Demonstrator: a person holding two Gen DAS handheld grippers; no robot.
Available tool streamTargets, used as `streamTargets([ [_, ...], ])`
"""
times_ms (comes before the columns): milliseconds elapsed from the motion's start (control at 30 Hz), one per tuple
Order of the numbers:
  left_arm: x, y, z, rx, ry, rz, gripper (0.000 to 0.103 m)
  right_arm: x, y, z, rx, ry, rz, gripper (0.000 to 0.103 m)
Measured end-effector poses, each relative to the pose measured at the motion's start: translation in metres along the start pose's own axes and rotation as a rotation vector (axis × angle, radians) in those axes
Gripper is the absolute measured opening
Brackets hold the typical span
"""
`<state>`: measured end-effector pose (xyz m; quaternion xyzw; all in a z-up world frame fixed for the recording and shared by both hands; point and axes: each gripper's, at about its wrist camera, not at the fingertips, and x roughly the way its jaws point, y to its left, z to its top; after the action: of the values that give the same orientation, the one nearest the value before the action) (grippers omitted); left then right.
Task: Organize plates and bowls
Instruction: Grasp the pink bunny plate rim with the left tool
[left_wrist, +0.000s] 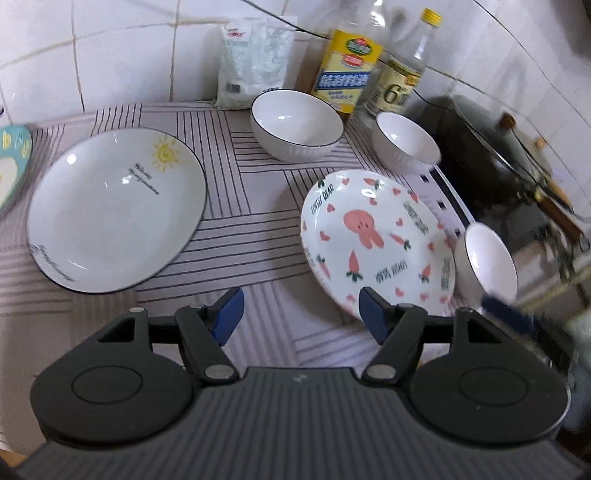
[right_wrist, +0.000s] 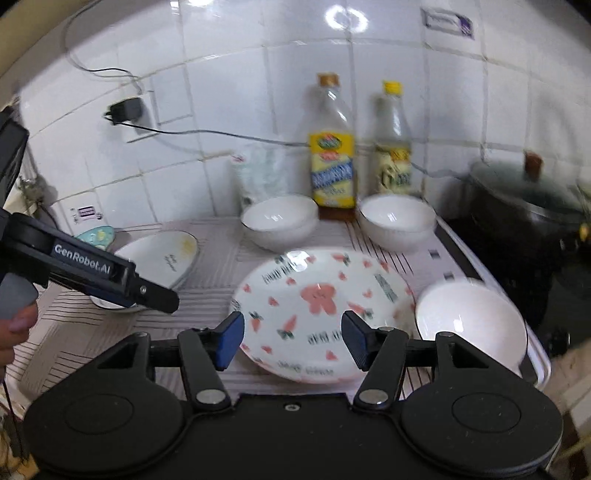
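Observation:
A white sun-print plate (left_wrist: 114, 210) lies at the left of the striped cloth; it also shows in the right wrist view (right_wrist: 162, 258). A rabbit-and-carrot plate (left_wrist: 373, 240) (right_wrist: 321, 310) lies at the right. A large white bowl (left_wrist: 295, 123) (right_wrist: 279, 221) and a smaller bowl (left_wrist: 404, 142) (right_wrist: 397, 219) stand at the back. A third bowl (left_wrist: 487, 264) (right_wrist: 471, 321) sits right of the rabbit plate. My left gripper (left_wrist: 301, 315) is open and empty above the cloth in front of the plates. My right gripper (right_wrist: 293, 341) is open and empty over the rabbit plate's near rim.
A teal plate (left_wrist: 13, 162) (right_wrist: 96, 236) lies at the far left. Two bottles (left_wrist: 347, 66) (right_wrist: 332, 158) and a white bag (left_wrist: 255, 62) stand against the tiled wall. A dark lidded pot (left_wrist: 506, 158) (right_wrist: 532, 206) stands on the stove at the right.

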<state>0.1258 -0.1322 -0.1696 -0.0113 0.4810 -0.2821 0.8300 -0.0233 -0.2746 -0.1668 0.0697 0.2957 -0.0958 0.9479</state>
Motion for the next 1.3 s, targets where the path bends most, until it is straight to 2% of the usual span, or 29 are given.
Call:
streamTargets([
  [233, 0.048, -0.013, 0.008, -0.030, -0.018, 0.004, 0.068, 0.018, -0.038, -0.034, 0.219, -0.011, -0.086, 0.064],
  [467, 0.078, -0.018, 0.007, 0.081, -0.027, 0.055, 0.064, 0.043, -0.056, -0.051, 0.356, -0.008, -0.071, 0.061],
  [567, 0.084, -0.016, 0.008, 0.092, -0.020, 0.058, 0.061, 0.051, -0.056, -0.053, 0.366, -0.026, -0.052, 0.057],
  [700, 0.093, -0.012, 0.016, 0.053, 0.026, 0.053, 0.038, 0.060, -0.055, -0.052, 0.360, -0.041, -0.057, 0.045],
  [767, 0.095, -0.006, 0.018, 0.017, 0.034, 0.026, 0.036, 0.062, -0.056, -0.051, 0.377, -0.045, -0.068, 0.041],
  [833, 0.096, -0.002, 0.018, 0.011, 0.040, 0.001, 0.033, 0.062, -0.059, -0.050, 0.395, -0.050, -0.081, 0.031],
  [1000, 0.100, -0.006, 0.017, 0.037, 0.033, -0.030, 0.025, 0.060, -0.064, -0.052, 0.405, -0.053, -0.071, 0.030],
  [1300, 0.103, -0.006, 0.017, 0.060, 0.011, -0.044, 0.025, 0.075, -0.066, -0.048, 0.457, -0.020, -0.074, 0.030],
])
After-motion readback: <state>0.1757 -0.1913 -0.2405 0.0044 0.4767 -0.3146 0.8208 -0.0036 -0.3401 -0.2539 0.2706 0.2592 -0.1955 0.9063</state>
